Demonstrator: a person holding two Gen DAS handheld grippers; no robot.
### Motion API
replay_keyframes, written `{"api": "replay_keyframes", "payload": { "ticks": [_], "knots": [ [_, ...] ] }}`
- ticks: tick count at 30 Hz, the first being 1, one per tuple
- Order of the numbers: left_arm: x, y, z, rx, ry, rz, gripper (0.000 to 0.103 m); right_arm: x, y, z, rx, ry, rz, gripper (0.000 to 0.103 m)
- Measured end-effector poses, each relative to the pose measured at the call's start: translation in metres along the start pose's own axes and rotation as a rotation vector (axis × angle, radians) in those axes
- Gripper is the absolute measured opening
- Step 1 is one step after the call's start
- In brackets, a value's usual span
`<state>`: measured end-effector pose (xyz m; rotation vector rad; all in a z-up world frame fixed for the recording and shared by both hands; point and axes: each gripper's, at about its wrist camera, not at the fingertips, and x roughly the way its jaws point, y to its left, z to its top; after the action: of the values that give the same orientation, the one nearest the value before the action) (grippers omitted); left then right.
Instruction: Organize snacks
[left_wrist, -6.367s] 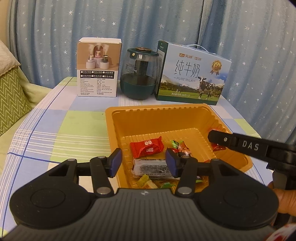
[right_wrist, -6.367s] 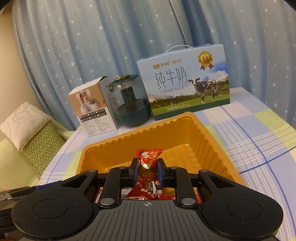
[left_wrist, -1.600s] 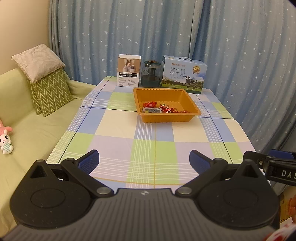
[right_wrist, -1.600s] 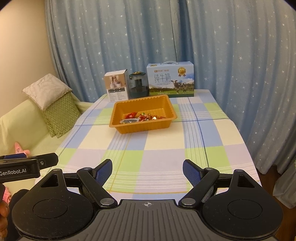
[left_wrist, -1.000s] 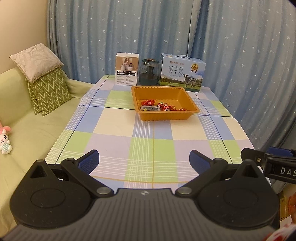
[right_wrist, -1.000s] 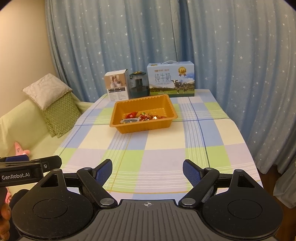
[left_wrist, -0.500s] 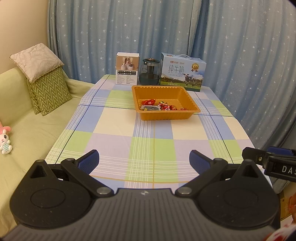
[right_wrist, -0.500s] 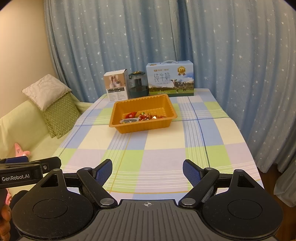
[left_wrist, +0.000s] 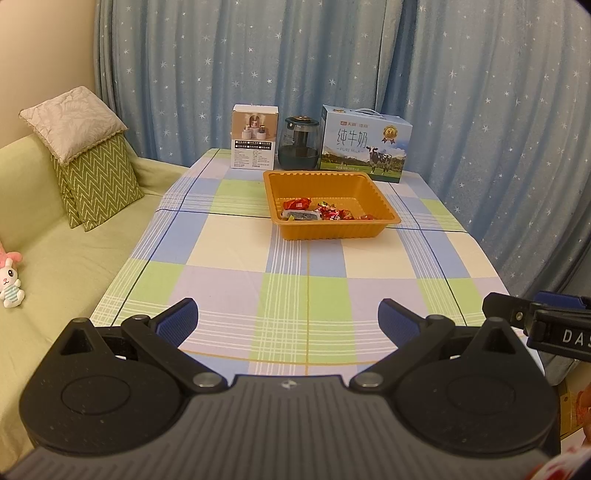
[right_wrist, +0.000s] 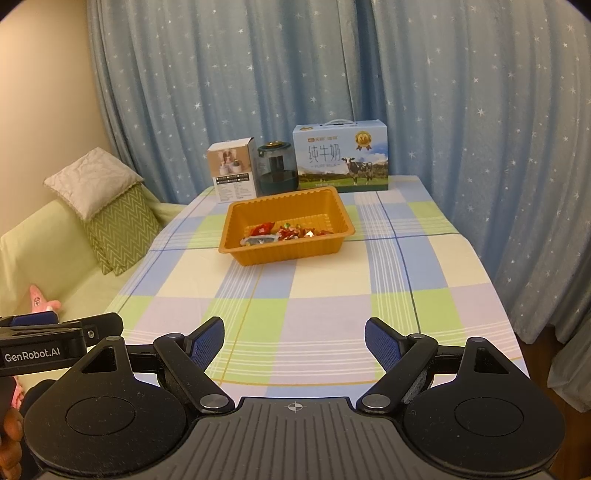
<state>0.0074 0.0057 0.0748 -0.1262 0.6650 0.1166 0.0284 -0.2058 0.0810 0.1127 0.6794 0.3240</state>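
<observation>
Both grippers — left gripper (left_wrist: 288, 319) and right gripper (right_wrist: 294, 339) — hover at the counter's (left_wrist: 236, 273) near edge, fingers spread and holding nothing. The wrapped snacks (left_wrist: 319, 214) lie in the orange tray (left_wrist: 328, 232) far across — just before the milk carton (left_wrist: 365, 144).

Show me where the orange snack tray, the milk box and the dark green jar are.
orange snack tray (left_wrist: 328, 232), left wrist view, on its near outer wall.
milk box (left_wrist: 364, 146), left wrist view, on its printed front face.
dark green jar (right_wrist: 277, 176), right wrist view, on the middle of its body.
</observation>
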Motion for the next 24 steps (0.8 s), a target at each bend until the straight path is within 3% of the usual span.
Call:
{"api": "replay_keyframes", "payload": {
  "ticks": [24],
  "knots": [
    [0.0019,0.0004,0.0004,0.003,0.0,-0.004,0.103,0.0034,0.0049,0.0015,-0.004,0.006,0.004,0.083]
  ]
}}
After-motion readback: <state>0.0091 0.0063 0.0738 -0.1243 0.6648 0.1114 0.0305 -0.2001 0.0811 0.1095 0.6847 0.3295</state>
